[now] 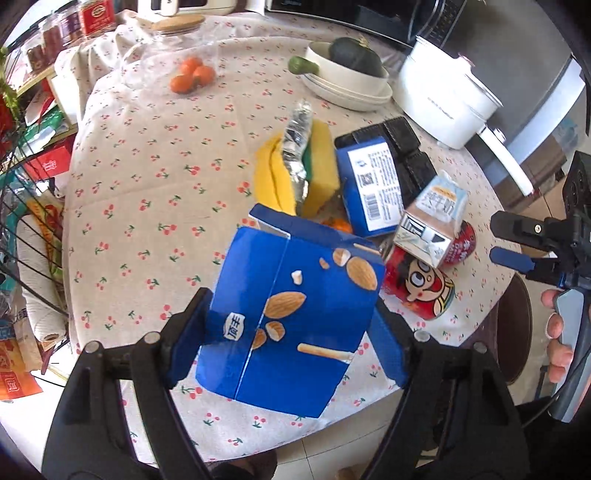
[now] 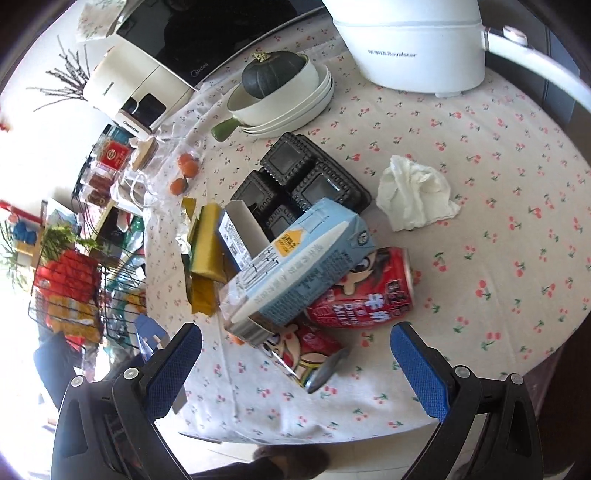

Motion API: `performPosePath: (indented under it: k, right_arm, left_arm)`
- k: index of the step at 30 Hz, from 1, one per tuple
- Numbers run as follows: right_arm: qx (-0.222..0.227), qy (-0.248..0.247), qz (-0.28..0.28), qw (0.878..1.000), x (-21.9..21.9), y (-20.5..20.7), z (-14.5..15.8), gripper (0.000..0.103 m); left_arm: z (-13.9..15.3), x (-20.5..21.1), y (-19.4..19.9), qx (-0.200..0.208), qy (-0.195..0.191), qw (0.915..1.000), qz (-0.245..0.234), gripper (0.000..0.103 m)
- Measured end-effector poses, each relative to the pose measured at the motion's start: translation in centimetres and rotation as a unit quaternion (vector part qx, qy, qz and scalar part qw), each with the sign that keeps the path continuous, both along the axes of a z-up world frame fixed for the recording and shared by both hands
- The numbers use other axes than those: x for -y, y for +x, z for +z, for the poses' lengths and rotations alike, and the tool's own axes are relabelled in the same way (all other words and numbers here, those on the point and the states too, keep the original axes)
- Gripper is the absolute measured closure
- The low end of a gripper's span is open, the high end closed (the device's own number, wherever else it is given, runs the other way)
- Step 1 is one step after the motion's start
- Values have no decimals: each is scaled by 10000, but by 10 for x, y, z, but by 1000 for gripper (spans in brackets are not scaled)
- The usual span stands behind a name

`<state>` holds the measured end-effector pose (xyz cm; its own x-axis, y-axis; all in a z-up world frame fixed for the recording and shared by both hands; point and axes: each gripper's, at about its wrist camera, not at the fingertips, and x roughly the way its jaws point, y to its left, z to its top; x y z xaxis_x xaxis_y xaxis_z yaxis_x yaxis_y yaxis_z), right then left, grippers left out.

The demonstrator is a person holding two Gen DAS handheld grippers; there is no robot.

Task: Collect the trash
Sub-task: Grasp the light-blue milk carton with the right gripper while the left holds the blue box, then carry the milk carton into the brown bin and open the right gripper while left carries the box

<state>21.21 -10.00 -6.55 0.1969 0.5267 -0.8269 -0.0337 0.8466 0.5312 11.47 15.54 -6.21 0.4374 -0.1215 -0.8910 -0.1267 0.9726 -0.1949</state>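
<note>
My left gripper (image 1: 291, 332) is shut on a blue almond snack box (image 1: 291, 317) and holds it above the table's near edge. Behind it lies a trash pile: a light-blue milk carton (image 1: 432, 221) (image 2: 295, 266) resting on red milk cans (image 1: 421, 284) (image 2: 365, 291), a second blue box (image 1: 369, 188), a black plastic tray (image 2: 295, 177), foil (image 1: 295, 147) and a yellow sponge (image 1: 321, 166) (image 2: 207, 240). My right gripper (image 2: 295, 354) is open and empty, just before the cans; it shows at the right of the left wrist view (image 1: 517, 254). A crumpled white tissue (image 2: 413, 192) lies to the right.
A round table with a cherry-print cloth (image 1: 155, 177) holds stacked white bowls with a dark squash (image 2: 273, 74), tangerines (image 1: 192, 75), a white cooker (image 2: 410, 44) and a microwave (image 2: 207, 33). A wire rack (image 2: 74, 288) of goods stands left of the table.
</note>
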Motion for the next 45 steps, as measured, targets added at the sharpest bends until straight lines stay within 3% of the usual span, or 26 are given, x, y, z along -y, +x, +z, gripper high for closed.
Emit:
performPosePath:
  k: [3, 10, 12, 14, 16, 30, 37, 45]
  right_arm:
    - [-272, 121, -253, 9992, -13, 5, -17, 7]
    - [-651, 579, -851, 9926, -18, 9, -44, 24]
    - [-642, 731, -982, 9904, -17, 9, -44, 32]
    - [-632, 888, -1033, 9887, -17, 11, -41, 56]
    - [-585, 994, -1059, 9877, -18, 13, -39, 66]
    - [349, 787, -583, 9946, 26, -17, 22, 67]
    - [750, 518, -600, 9940, 91, -47, 48, 67]
    - [859, 39, -893, 9923, 178, -84, 44, 67]
  left_arm:
    - [-1, -15, -3, 65, -109, 9997, 203, 23]
    - [-1, -19, -6, 55, -228, 9996, 155, 22]
    - [2, -18, -8, 102, -229, 9996, 135, 22]
    - [4, -18, -9, 145, -245, 9995, 119, 22]
    - [7, -18, -10, 190, -283, 9994, 107, 22]
    - [17, -4, -15, 405, -362, 9985, 4, 22]
    - [27, 25, -12, 569, -376, 9973, -279, 23]
    - [32, 84, -7, 667, -323, 9937, -840, 23]
